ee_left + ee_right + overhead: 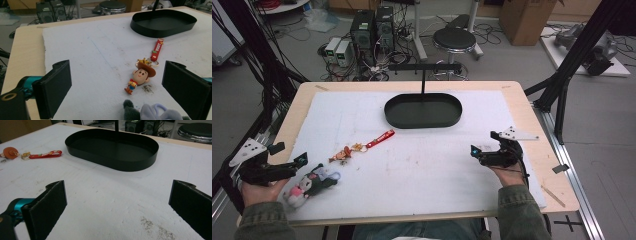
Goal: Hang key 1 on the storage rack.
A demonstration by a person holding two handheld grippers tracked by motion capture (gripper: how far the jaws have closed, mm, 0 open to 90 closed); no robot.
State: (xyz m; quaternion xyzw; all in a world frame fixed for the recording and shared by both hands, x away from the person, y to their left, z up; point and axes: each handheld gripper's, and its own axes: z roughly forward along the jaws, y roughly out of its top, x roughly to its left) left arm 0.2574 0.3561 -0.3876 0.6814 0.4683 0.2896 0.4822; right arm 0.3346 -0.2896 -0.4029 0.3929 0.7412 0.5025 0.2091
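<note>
While both claws gape: cowboy keychain, brown hat, red strap.

Plush toy cut off by the bottom edge in the left gripper view, just ears and a lilac loop showing. Lettering on the red strap too small to read. Cowboy keychain clipped at the right gripper view's left edge.

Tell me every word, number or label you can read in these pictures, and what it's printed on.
No text can be read for certain.
Red strap of the cowboy keychain: pale lettering, too small and blurred to read.
Computer towers on the floor: no legible label.
Cardboard box: no print legible.
Black tray: plain, no marking.
</note>
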